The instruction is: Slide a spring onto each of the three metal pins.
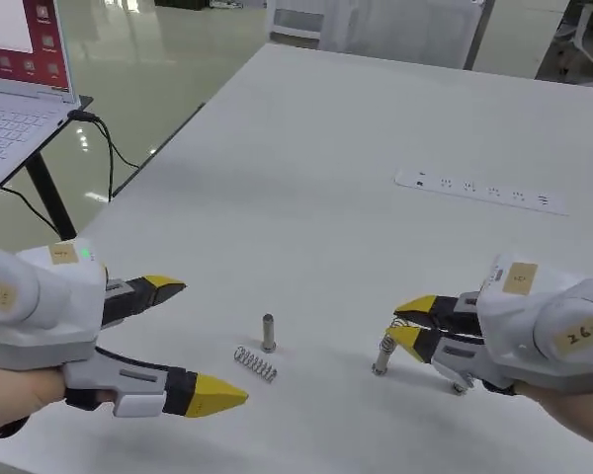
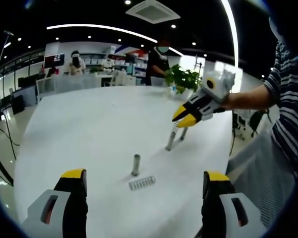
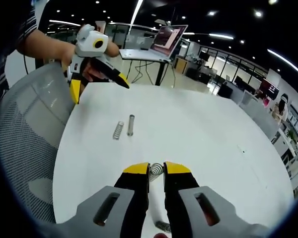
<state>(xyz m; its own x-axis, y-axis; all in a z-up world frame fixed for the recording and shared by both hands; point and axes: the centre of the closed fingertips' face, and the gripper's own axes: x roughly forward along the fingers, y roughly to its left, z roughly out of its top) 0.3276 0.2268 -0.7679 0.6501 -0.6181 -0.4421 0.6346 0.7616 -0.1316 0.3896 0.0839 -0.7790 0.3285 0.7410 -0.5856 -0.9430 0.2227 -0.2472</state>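
Observation:
A bare metal pin [image 1: 268, 333] stands upright on the white table [image 1: 306, 178], with a loose spring [image 1: 255, 363] lying just in front of it. My left gripper [image 1: 198, 341] is open to their left, and both also lie between its jaws as the pin [image 2: 136, 164] and the spring [image 2: 141, 182]. My right gripper [image 1: 411, 322] is shut on a spring [image 3: 156, 170] at the top of a tilted pin [image 1: 382, 355]. Another pin [image 2: 184, 133] stands just behind that tilted pin [image 2: 171, 140].
A white power strip [image 1: 484, 190] lies at the far right of the table. A laptop [image 1: 20, 69] on a stand with a dangling cable sits past the left table edge. A mesh chair [image 3: 25, 148] stands near the table. People stand in the background.

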